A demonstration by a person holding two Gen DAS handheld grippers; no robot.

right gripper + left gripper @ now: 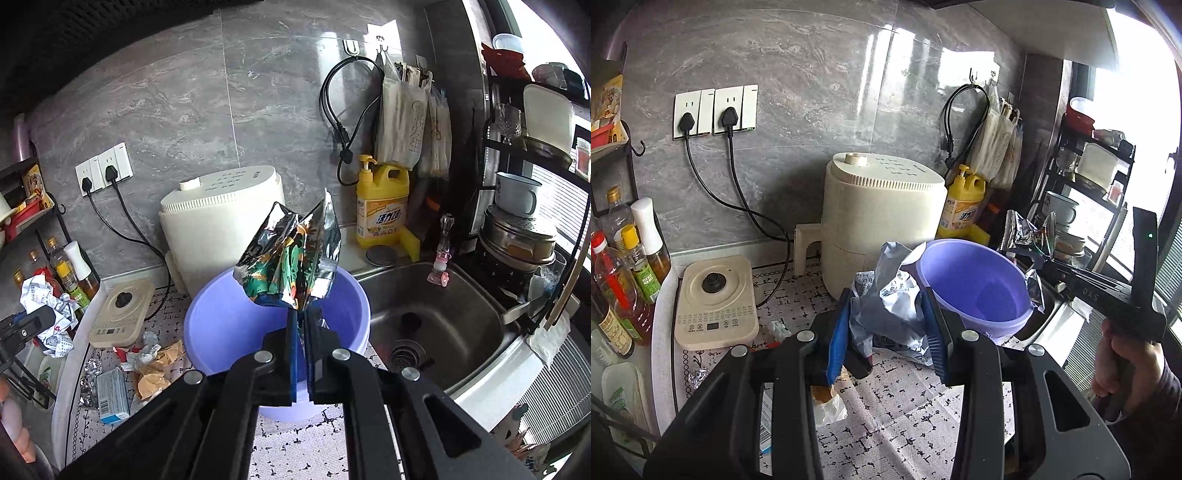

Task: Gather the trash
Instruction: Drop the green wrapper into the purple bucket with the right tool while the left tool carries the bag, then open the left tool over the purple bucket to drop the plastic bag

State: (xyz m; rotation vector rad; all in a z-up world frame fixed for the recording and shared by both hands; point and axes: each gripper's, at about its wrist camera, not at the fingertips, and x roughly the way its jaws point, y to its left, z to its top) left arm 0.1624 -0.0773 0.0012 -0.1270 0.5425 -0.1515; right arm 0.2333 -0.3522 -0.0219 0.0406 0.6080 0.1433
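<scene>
My left gripper (pixel 888 317) is shut on a crumpled grey-white printed wrapper (pixel 890 299), held just left of a purple plastic bucket (pixel 979 288). It also shows at the left edge of the right wrist view (pixel 48 314). My right gripper (pixel 301 317) is shut on a silver foil snack bag (pixel 291 254) with green print, held over the purple bucket (pixel 221 317). That foil bag shows in the left wrist view (pixel 1027 232) past the bucket. Loose trash lies on the patterned mat: brown paper (pixel 159 369), a small blue-white box (pixel 112 395), foil scraps (pixel 90 373).
A cream air fryer (pixel 882 206) stands behind the bucket, an induction cooker (pixel 714 302) to the left. Oil bottles (pixel 624 273) line the left edge. A steel sink (pixel 436 314) lies to the right, a yellow detergent bottle (pixel 382 203) behind it, a dish rack (pixel 528 177) far right.
</scene>
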